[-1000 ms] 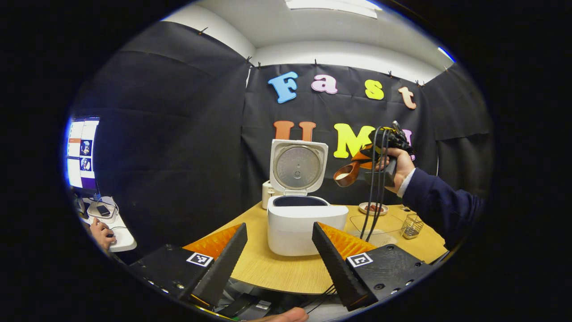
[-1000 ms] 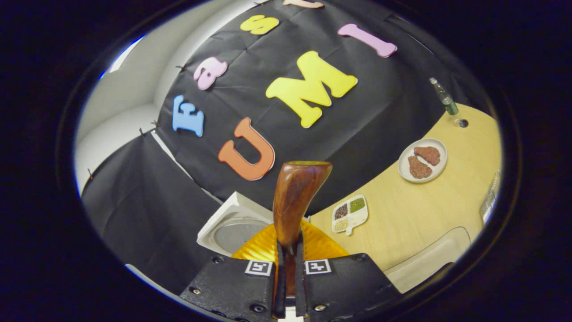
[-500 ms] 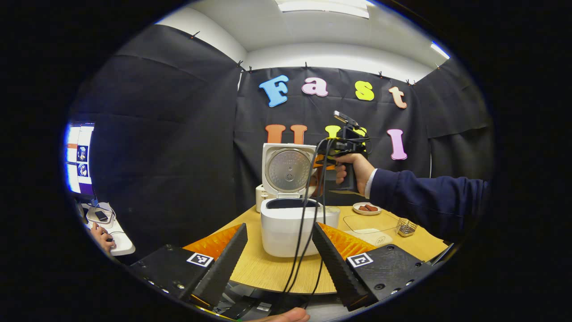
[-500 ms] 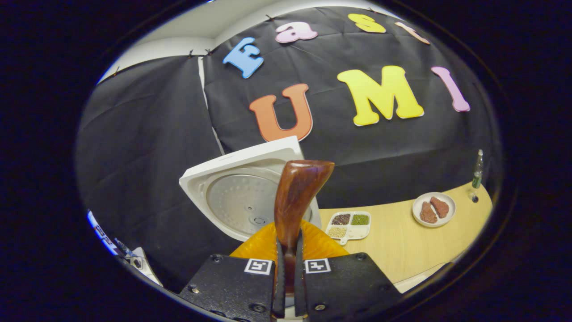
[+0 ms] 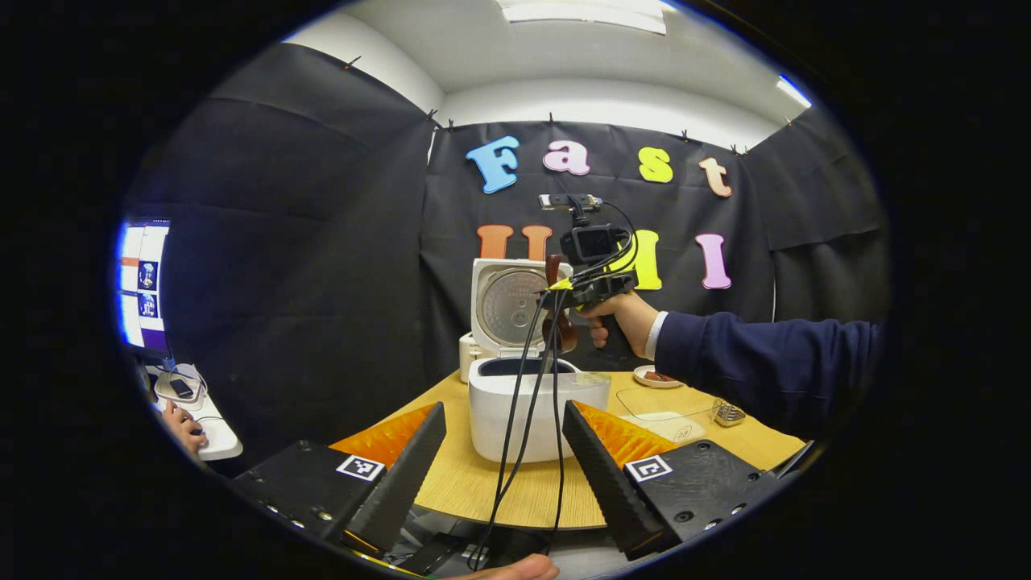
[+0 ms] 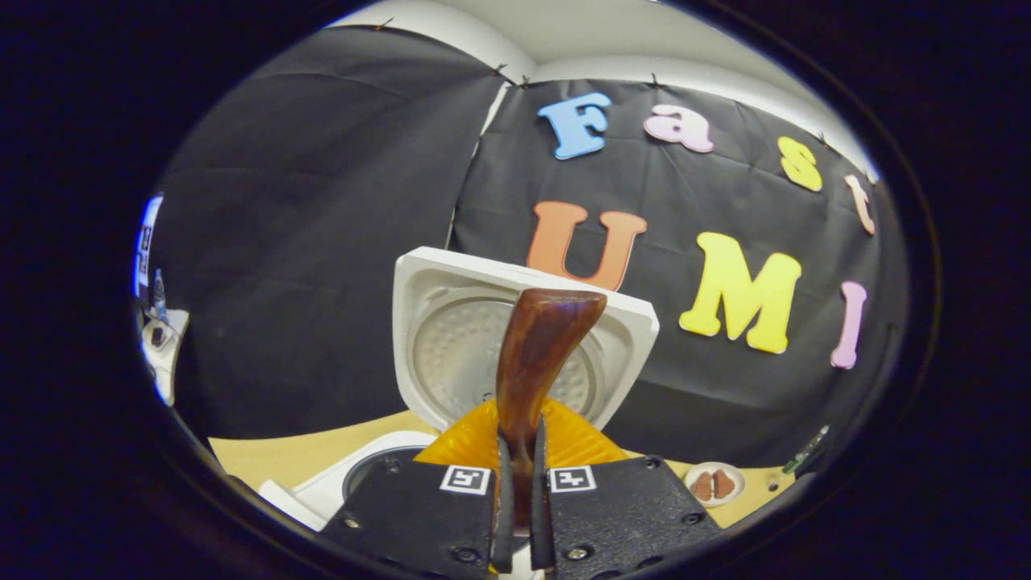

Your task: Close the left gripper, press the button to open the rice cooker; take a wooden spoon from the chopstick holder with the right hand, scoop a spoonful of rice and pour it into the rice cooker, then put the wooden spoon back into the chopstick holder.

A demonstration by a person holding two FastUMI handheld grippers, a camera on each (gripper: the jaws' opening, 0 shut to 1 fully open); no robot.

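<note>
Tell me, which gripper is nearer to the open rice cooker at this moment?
Right. The right gripper, shut on the wooden spoon, is above the rice cooker, in front of its raised lid. The left gripper is open, back at the table's near edge.

- A ceiling light panel at the top of the left gripper view gives bright, even light.
- Strong fisheye bending at edges.
- Both views sharp; shadows soft.

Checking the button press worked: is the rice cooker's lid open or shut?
Open. The lid stands upright behind the rice cooker, its inner plate facing forward.
</note>
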